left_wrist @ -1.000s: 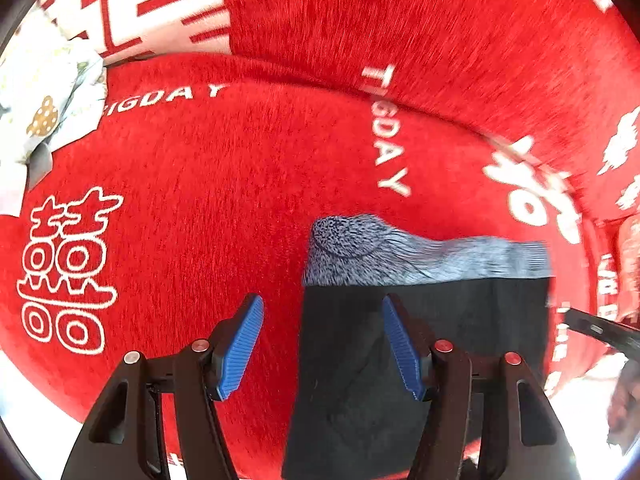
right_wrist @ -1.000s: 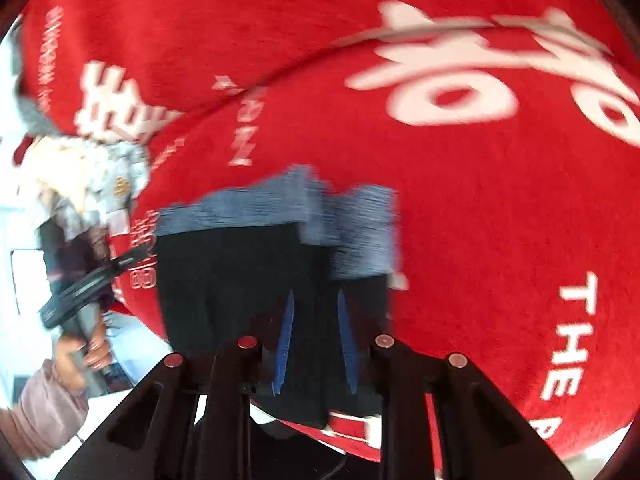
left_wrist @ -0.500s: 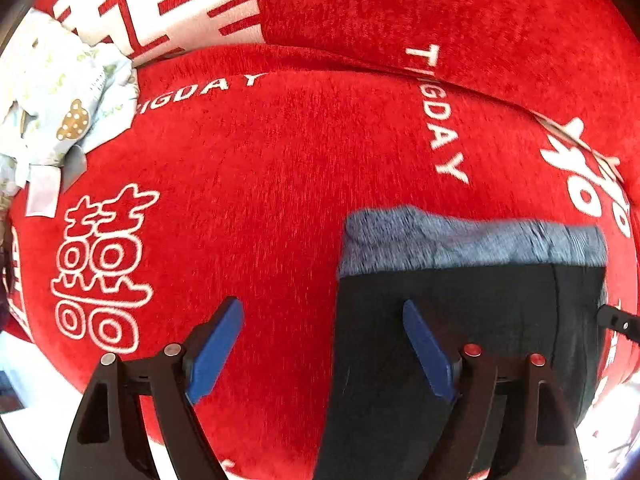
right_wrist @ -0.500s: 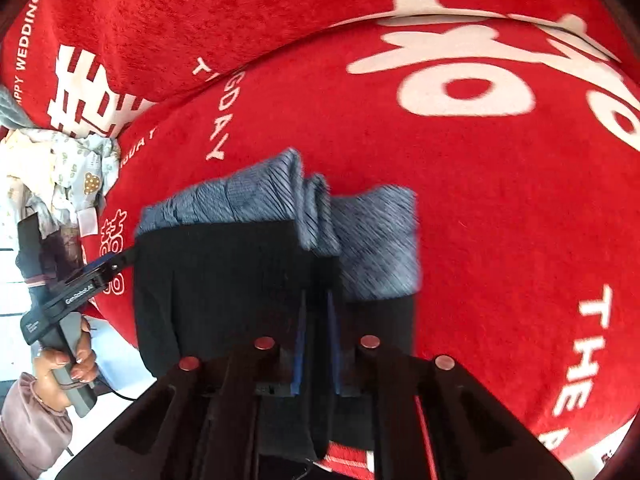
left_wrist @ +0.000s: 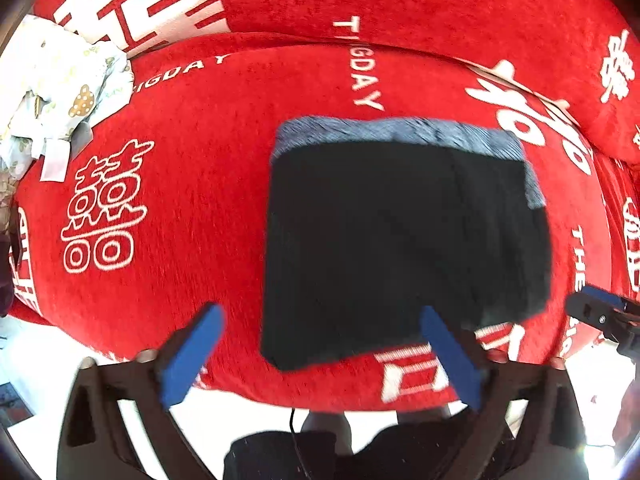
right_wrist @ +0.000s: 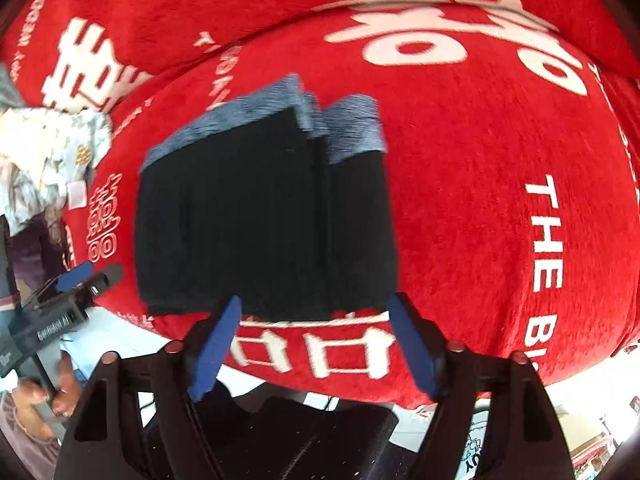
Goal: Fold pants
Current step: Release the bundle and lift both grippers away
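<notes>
The black pants [left_wrist: 400, 240] with a grey-blue waistband lie folded into a compact rectangle on the red sofa cover; they also show in the right wrist view [right_wrist: 260, 216]. My left gripper [left_wrist: 320, 354] is open and empty, pulled back near the front edge of the fold. My right gripper [right_wrist: 314, 346] is open and empty, just in front of the fold's near edge. The right gripper's tip shows at the right of the left wrist view [left_wrist: 600, 312]. The left gripper shows at the left of the right wrist view [right_wrist: 76, 280].
The red cover [left_wrist: 200, 160] carries white characters and letters. A pale patterned garment [left_wrist: 56, 92] lies crumpled at the far left, also in the right wrist view [right_wrist: 48, 144]. The sofa's back cushion [left_wrist: 400, 0] rises behind. The seat's front edge drops off near my grippers.
My right gripper let go of the pants, opened and drew back. My left gripper also drew back from the fold. The pants now lie flat and free.
</notes>
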The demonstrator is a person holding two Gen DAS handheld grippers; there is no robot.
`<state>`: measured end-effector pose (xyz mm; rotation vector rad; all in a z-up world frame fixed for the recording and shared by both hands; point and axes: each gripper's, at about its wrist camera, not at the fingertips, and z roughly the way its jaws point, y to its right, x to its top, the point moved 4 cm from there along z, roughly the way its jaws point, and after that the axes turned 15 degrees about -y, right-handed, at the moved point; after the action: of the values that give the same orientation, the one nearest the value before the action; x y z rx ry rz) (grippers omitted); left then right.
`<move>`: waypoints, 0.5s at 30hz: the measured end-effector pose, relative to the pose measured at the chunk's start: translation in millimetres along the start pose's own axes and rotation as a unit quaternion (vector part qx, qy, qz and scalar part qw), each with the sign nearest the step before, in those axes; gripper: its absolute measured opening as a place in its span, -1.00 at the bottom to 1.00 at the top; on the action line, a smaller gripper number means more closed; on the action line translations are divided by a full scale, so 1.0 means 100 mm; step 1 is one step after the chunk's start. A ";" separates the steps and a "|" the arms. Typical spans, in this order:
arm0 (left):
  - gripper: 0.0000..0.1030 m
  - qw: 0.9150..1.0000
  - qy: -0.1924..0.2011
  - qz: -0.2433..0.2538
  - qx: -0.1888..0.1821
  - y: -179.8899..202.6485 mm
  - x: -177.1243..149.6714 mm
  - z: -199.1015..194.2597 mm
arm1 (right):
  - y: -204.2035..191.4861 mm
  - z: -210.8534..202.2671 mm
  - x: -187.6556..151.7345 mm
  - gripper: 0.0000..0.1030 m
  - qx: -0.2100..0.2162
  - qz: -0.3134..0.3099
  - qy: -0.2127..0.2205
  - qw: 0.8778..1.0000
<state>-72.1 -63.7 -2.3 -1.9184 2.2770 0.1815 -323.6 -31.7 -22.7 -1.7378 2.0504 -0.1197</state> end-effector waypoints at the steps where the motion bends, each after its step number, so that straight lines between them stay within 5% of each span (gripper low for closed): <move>1: 0.98 1.000 -0.006 0.006 0.002 0.04 -0.05 -0.02 | -0.06 -0.04 -0.03 0.57 -0.002 -0.005 0.004 1.000; 6: 0.98 0.999 -0.020 0.018 0.020 0.15 -0.23 -0.11 | -0.31 -0.21 -0.14 0.75 -0.021 -0.012 0.028 0.999; 8: 0.98 1.000 -0.013 0.016 0.024 0.15 -0.28 -0.21 | -0.37 -0.28 -0.16 0.99 -0.034 -0.006 0.037 0.999; 15: 0.98 0.999 0.011 0.009 0.041 0.13 -0.35 -0.47 | -0.56 -0.46 -0.24 0.99 -0.074 -0.008 0.043 0.996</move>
<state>-81.5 -36.7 51.0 -1.8697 2.2795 0.0688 -287.3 -29.9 44.6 -1.8676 2.1561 -0.0484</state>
